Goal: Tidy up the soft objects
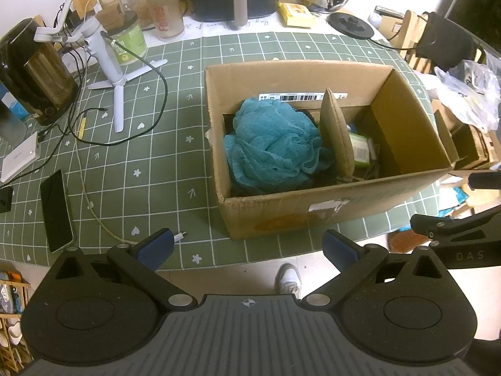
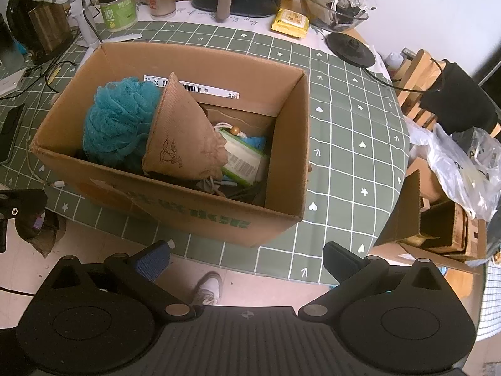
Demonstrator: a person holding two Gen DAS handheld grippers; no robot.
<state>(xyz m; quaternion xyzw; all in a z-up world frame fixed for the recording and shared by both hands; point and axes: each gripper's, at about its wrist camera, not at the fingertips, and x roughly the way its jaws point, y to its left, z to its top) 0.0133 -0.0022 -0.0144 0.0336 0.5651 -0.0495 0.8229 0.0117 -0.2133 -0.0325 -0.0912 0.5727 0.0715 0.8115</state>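
Both tools hang spread and empty at the near edge of the desk (image 1: 156, 156): the left tool (image 1: 247, 250) faces the cardboard box (image 1: 313, 216), the right tool (image 2: 247, 258) its near wall. Inside the box, left to right, sit a teal bath pouf (image 1: 275, 144), a tan drawstring pouch (image 2: 184, 138) leaning on it, and a green-edged packet (image 2: 244, 163). Nothing soft shows outside the box, so I judge this a pause between items; next calls for reaching in from above.
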